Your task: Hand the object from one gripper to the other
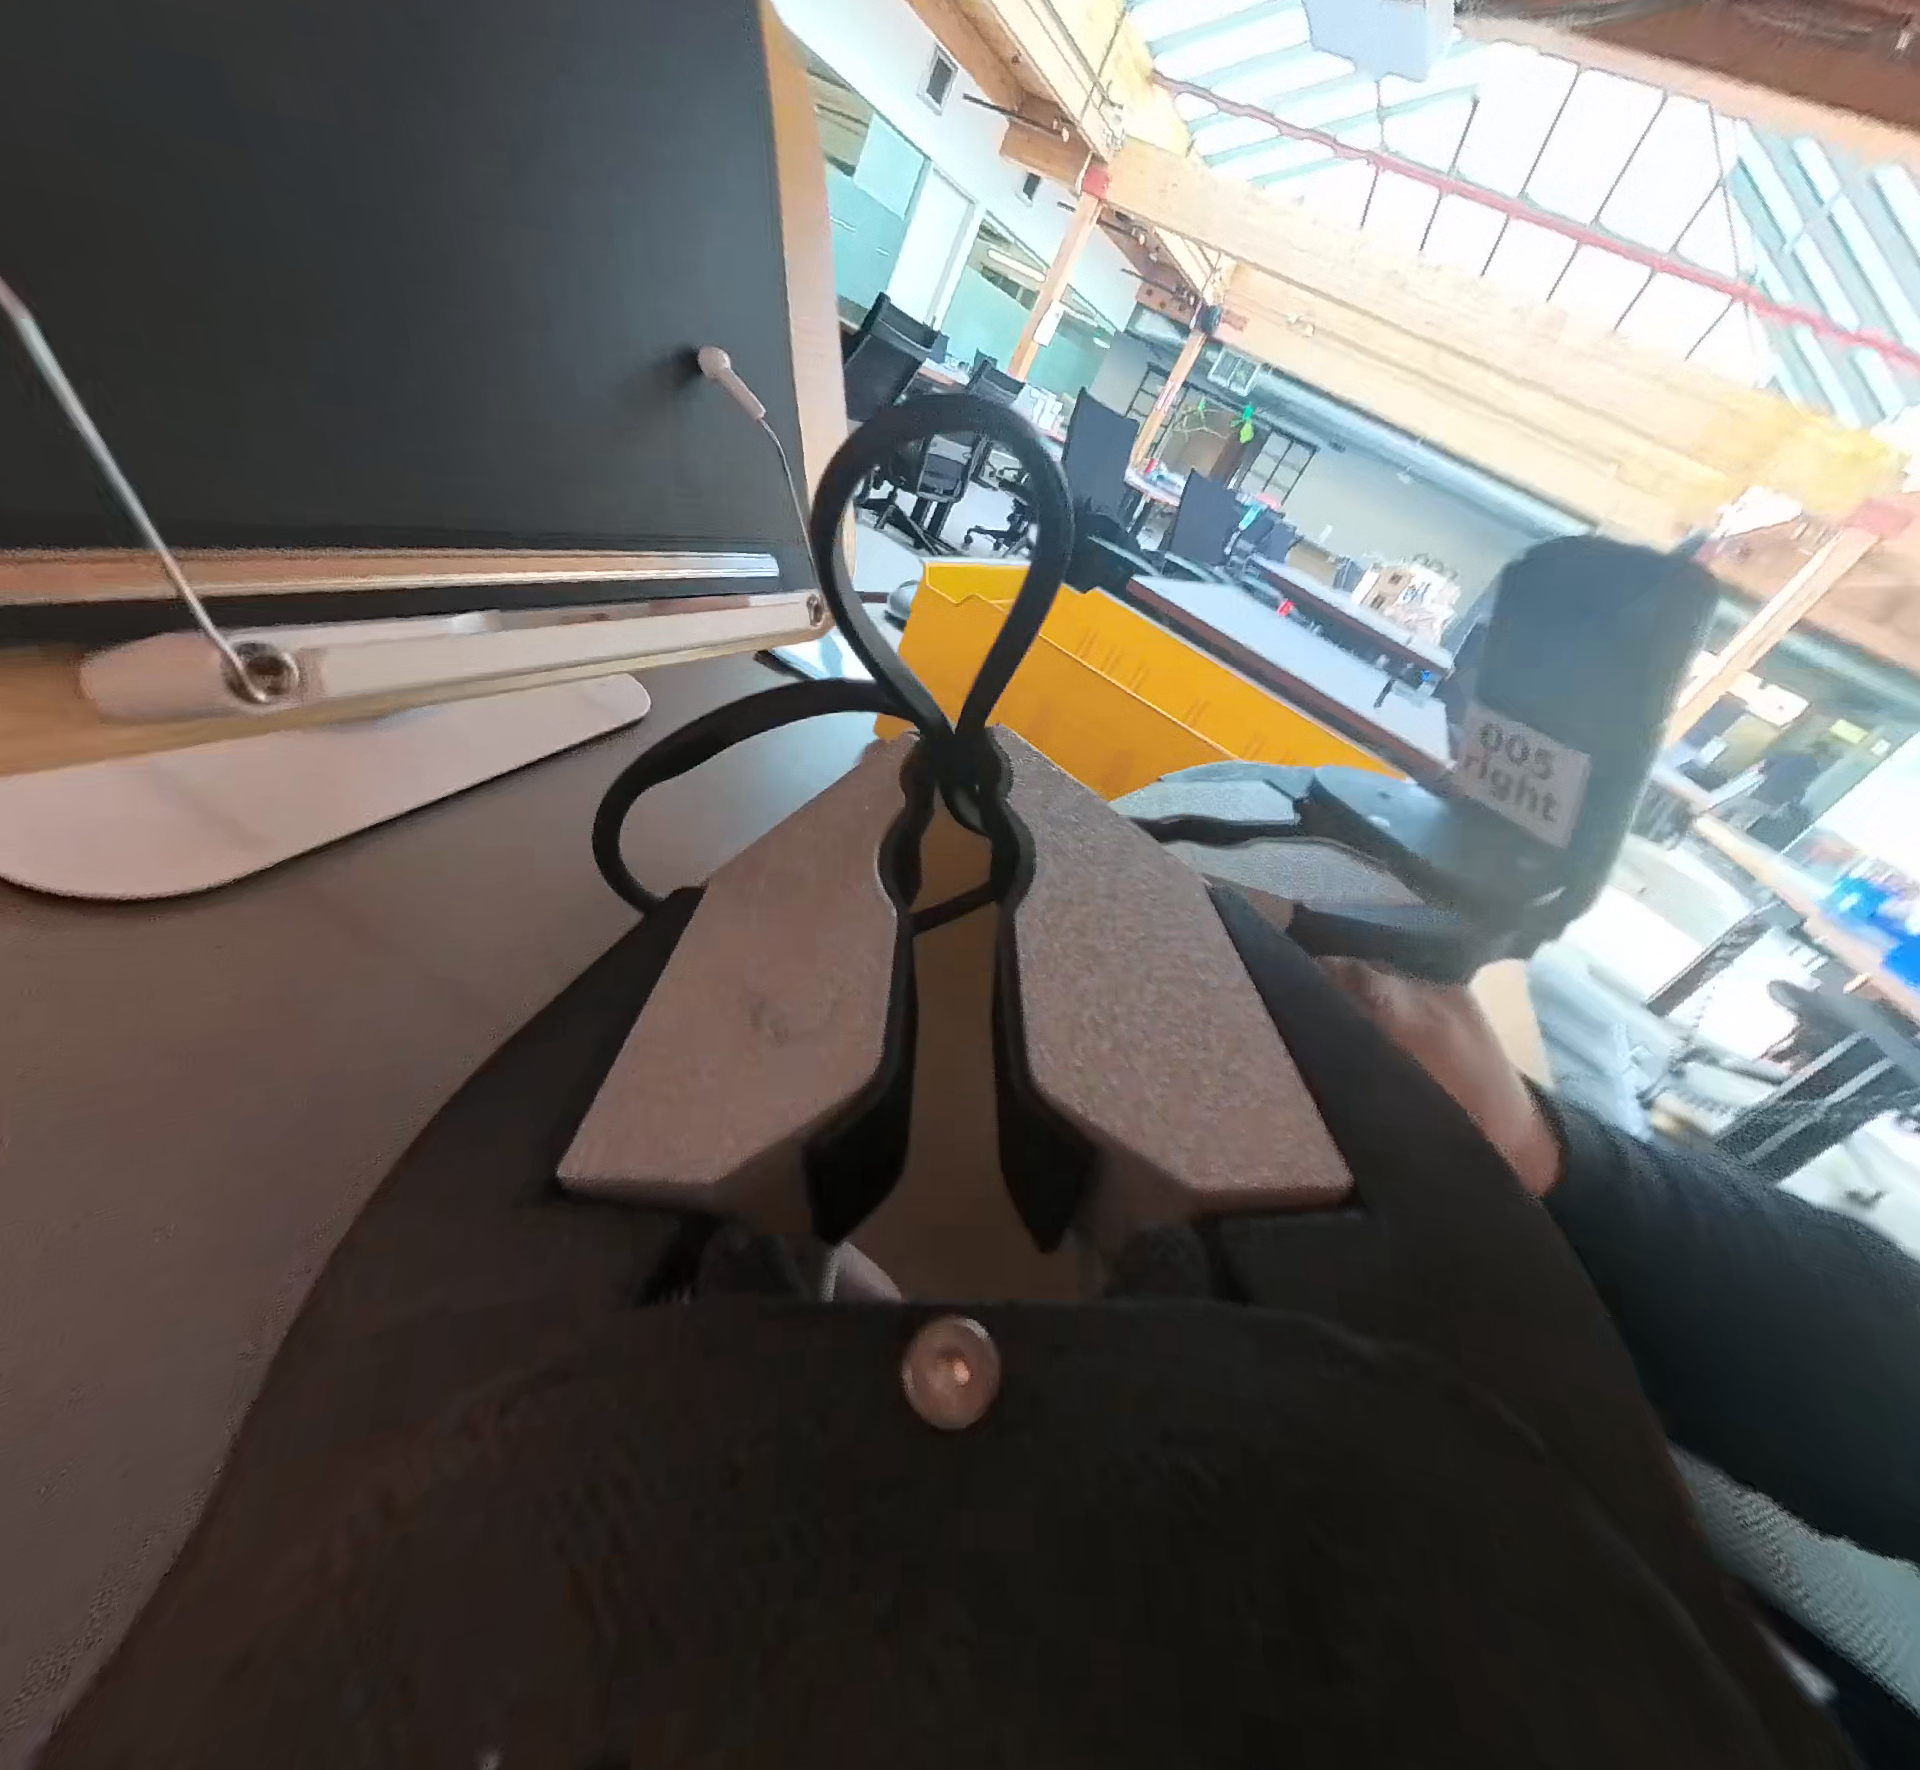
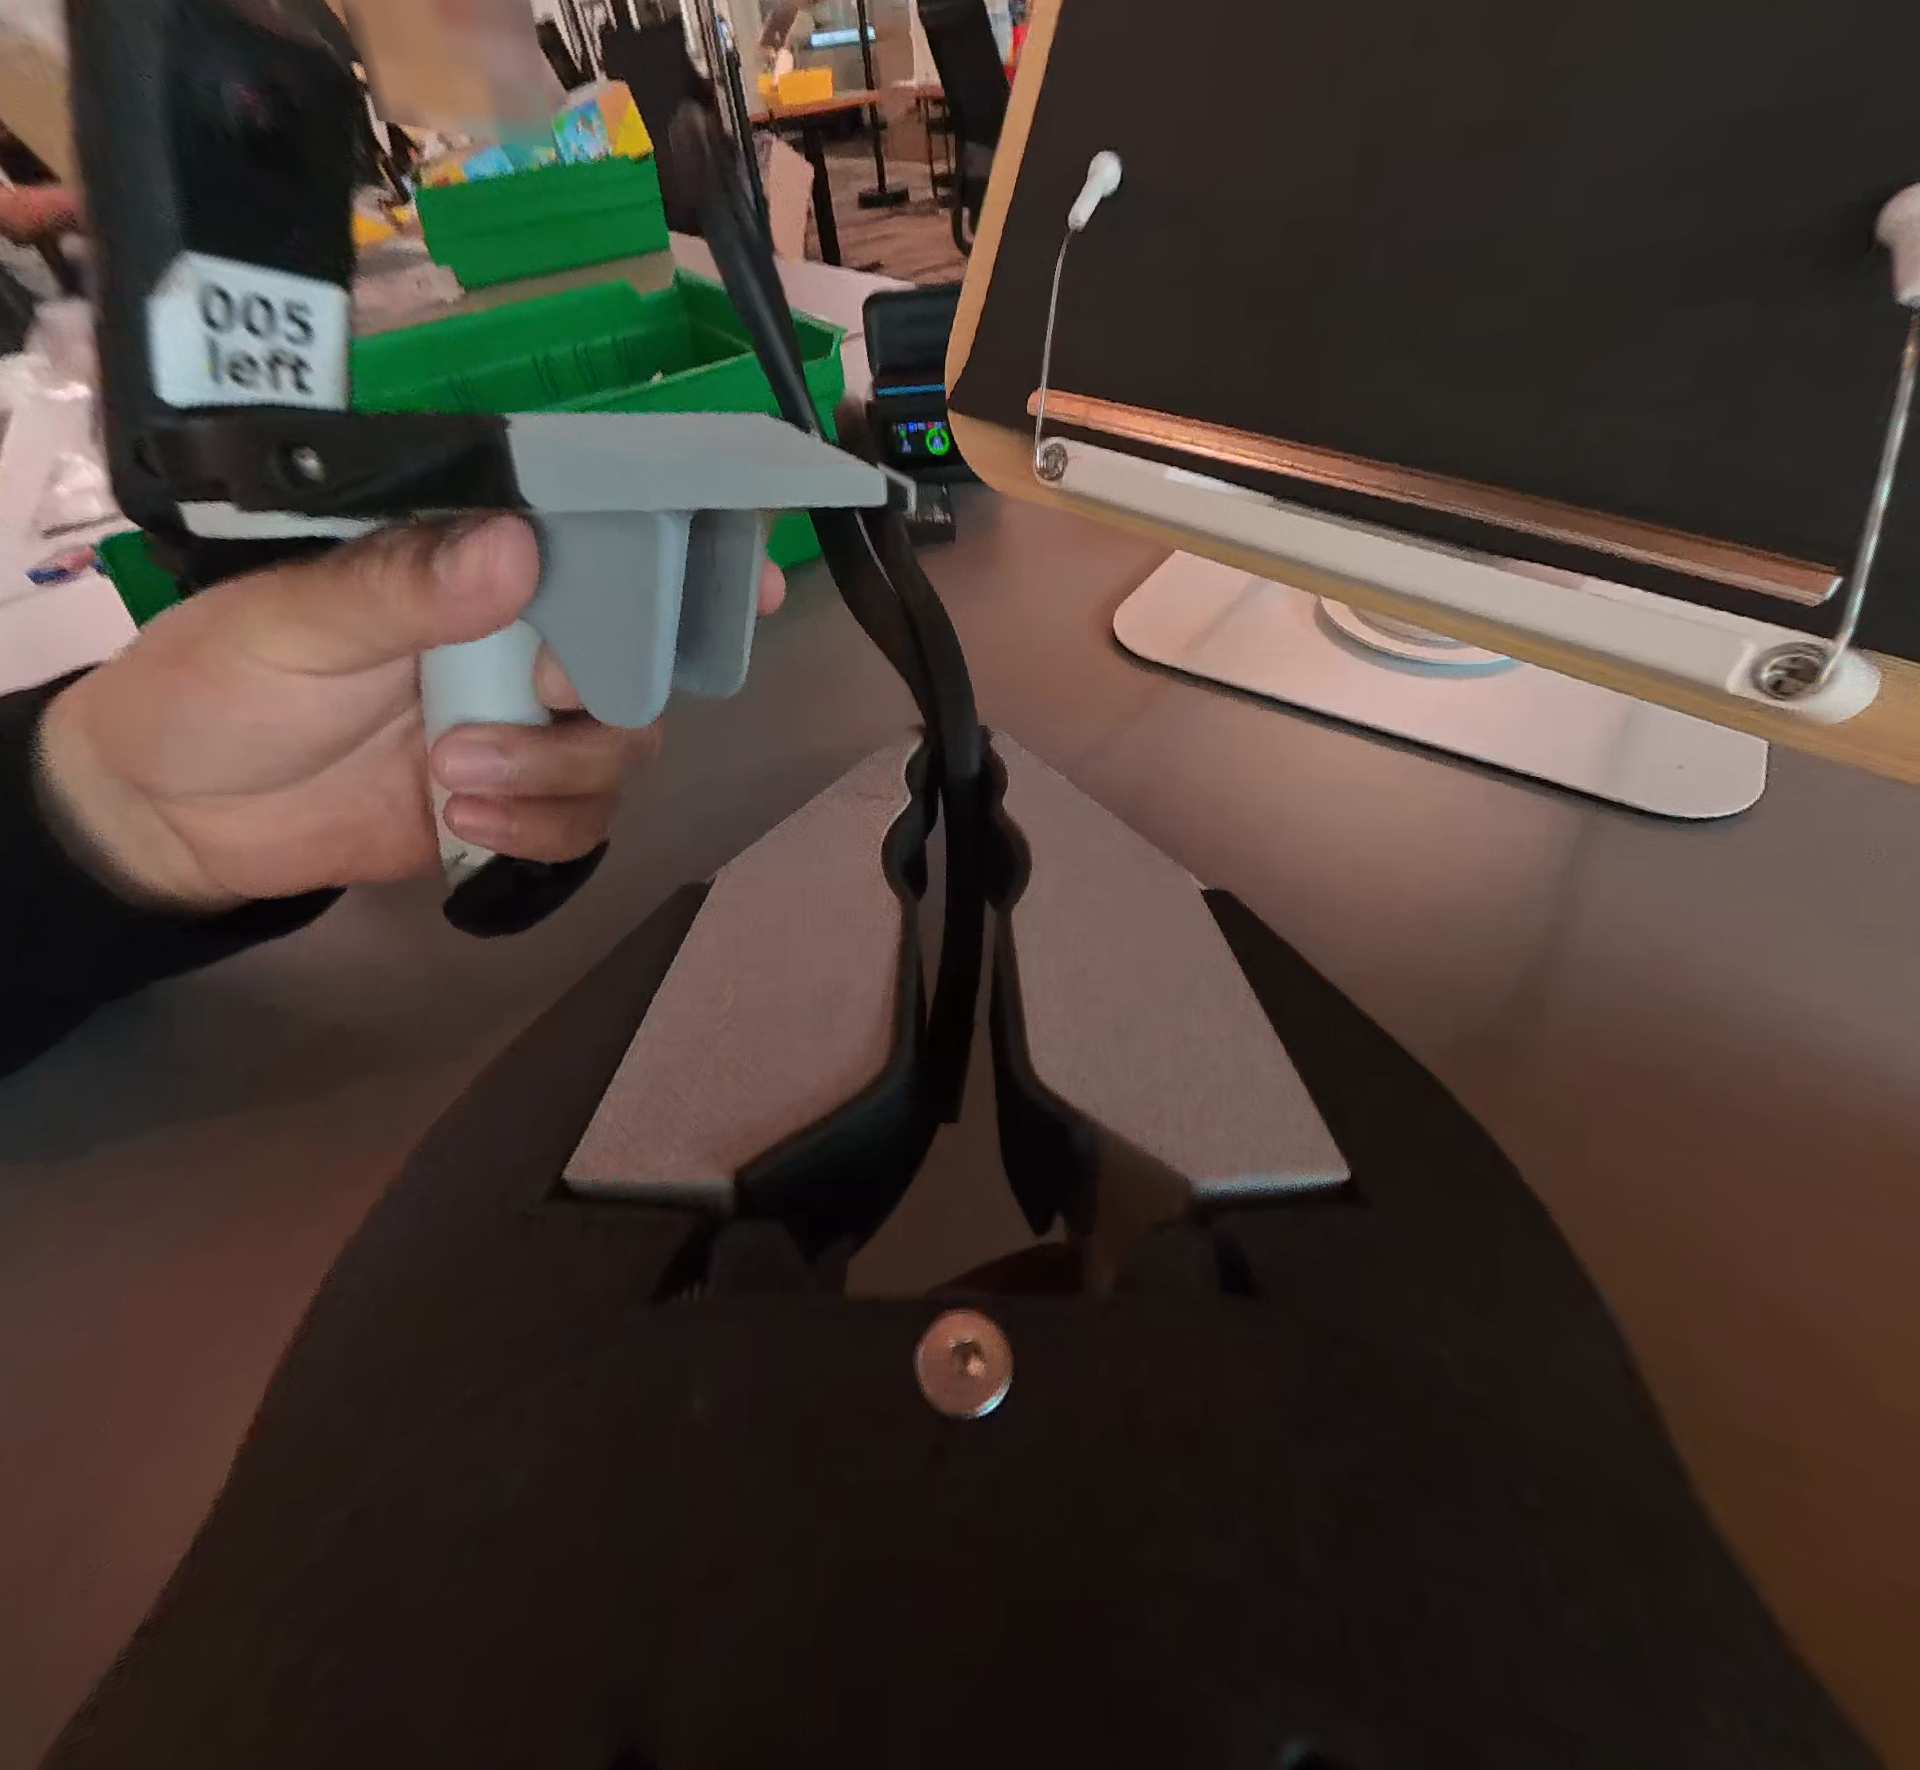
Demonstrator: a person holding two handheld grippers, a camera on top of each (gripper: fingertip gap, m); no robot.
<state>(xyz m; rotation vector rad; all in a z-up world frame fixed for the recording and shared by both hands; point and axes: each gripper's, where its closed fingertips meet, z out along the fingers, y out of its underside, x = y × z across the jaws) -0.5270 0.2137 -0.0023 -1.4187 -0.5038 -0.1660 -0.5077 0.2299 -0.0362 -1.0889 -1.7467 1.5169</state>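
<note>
Black rubber strap loop [image 1: 940,577], pinched at its crossing between the grey fingertips of the left gripper [image 1: 958,770], rises above the dark tabletop [image 1: 312,1045]. The right gripper [image 2: 954,764] is likewise clamped on this strap lower down. Behind stands a black wood-edged board [image 2: 1507,162] on a white base [image 2: 1455,733].

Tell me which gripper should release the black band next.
Probably the left gripper: both sets of jaws pinch the black band, and in the right wrist view the right gripper already clamps its lower stretch firmly.
</note>
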